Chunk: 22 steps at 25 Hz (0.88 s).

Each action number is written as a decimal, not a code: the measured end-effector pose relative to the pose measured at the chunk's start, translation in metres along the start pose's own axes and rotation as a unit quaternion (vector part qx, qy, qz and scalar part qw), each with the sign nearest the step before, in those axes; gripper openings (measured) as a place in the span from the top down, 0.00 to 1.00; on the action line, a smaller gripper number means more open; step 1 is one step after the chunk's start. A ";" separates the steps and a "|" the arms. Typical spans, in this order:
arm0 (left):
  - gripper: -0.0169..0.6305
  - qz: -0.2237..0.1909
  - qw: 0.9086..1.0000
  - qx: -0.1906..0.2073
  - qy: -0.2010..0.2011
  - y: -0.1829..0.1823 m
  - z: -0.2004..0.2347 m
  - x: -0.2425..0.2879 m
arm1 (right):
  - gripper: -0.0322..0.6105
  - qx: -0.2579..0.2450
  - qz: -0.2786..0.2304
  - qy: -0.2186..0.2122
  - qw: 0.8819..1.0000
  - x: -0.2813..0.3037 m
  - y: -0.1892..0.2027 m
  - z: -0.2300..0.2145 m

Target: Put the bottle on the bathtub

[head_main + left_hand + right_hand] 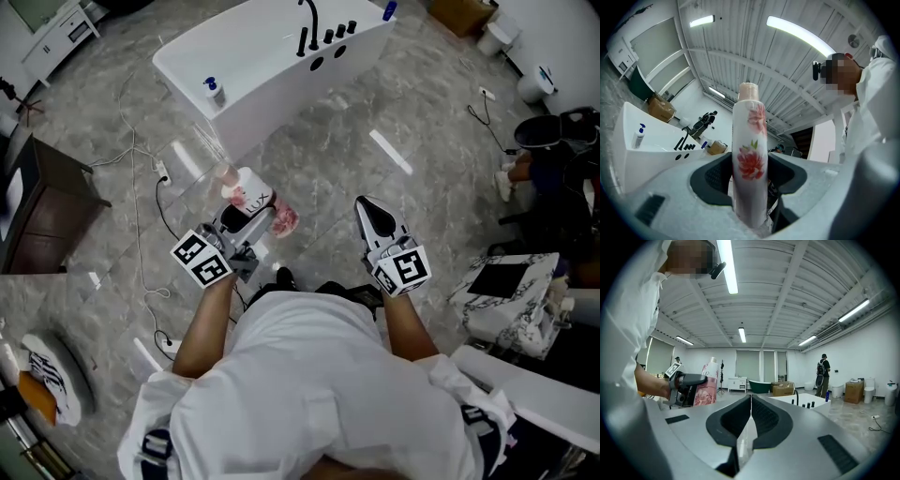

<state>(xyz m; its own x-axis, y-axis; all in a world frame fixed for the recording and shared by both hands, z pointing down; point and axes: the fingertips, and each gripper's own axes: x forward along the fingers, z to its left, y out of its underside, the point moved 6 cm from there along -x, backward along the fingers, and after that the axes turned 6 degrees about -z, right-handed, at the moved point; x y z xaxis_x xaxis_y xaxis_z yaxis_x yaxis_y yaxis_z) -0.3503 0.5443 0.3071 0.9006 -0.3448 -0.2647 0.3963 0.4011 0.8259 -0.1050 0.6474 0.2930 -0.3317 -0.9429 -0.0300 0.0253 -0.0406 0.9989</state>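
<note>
A white bottle [251, 200] with pink flowers and a pale cap is clamped in my left gripper [246, 223], held out in front of me above the floor. In the left gripper view the bottle [750, 159] stands upright between the jaws. The right gripper view shows the same bottle [707, 386] off to its left. My right gripper [370, 217] is shut with nothing in it, its jaws pressed together. The white bathtub [253, 70] lies ahead on the floor, with black taps [309, 33] on its far rim and a small blue-capped pump bottle [214, 90] on its near end.
A dark cabinet [47, 202] stands at the left, cables [141, 211] trail over the marble floor, and a marbled box [511, 295] with other clutter sits at the right. A person [821, 368] stands far off by the right wall, near cardboard boxes [783, 388].
</note>
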 end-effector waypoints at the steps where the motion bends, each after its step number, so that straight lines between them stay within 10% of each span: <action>1: 0.63 0.000 1.000 -0.001 0.002 -0.002 0.008 0.007 | 0.93 -0.001 0.000 0.001 1.000 0.006 0.001 -0.004; 22: 0.63 -0.009 0.999 0.004 -0.047 -0.030 0.154 0.223 | 0.93 0.041 -0.005 -0.029 0.999 0.163 0.029 -0.240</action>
<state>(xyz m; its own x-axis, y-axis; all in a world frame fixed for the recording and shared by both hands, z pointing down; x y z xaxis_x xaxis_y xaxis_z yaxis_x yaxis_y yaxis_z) -0.1892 0.3247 0.2996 0.8724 -0.4304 -0.2319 0.4104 0.3869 0.8257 0.0681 0.4133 0.3077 -0.3865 -0.9214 -0.0409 -0.0557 -0.0209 0.9982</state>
